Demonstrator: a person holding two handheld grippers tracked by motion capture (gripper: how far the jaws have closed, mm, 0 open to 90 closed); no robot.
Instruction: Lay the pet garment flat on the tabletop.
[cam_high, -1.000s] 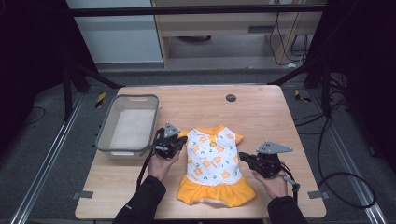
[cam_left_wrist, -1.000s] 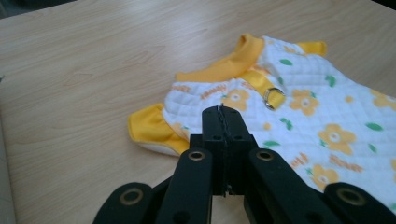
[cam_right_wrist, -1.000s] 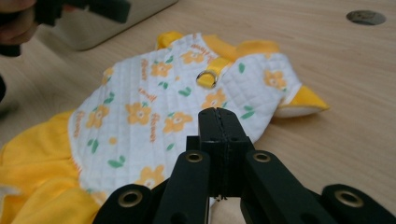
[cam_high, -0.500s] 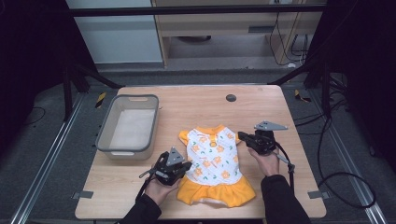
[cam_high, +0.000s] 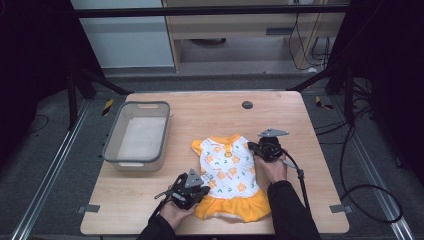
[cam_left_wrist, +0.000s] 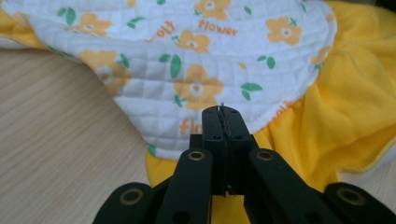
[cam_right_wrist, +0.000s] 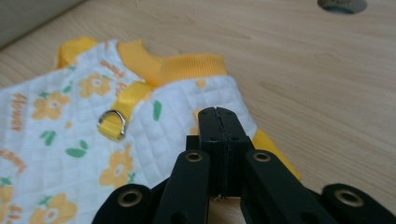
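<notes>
Both tools barely shifted since half a second ago. Left tool (cam_high: 196, 191), jaws closed, touches the dress (cam_high: 231, 172) at 7 o'clock. Right tool (cam_high: 261, 149), jaws closed, touches its 2 o'clock sleeve.

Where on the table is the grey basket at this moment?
In the high view, the grey basket sits on the table's left side, apart from the flowered dress lying to its right.

A grey plastic bin (cam_high: 136, 137) is sitting on the left part of the wooden table (cam_high: 210, 107) — its inside pale and bare — while a small dark round hole (cam_high: 247, 104) is showing near the table's far edge (well apart from the bin), and black cables (cam_high: 360, 165) are trailing across the floor at right.
</notes>
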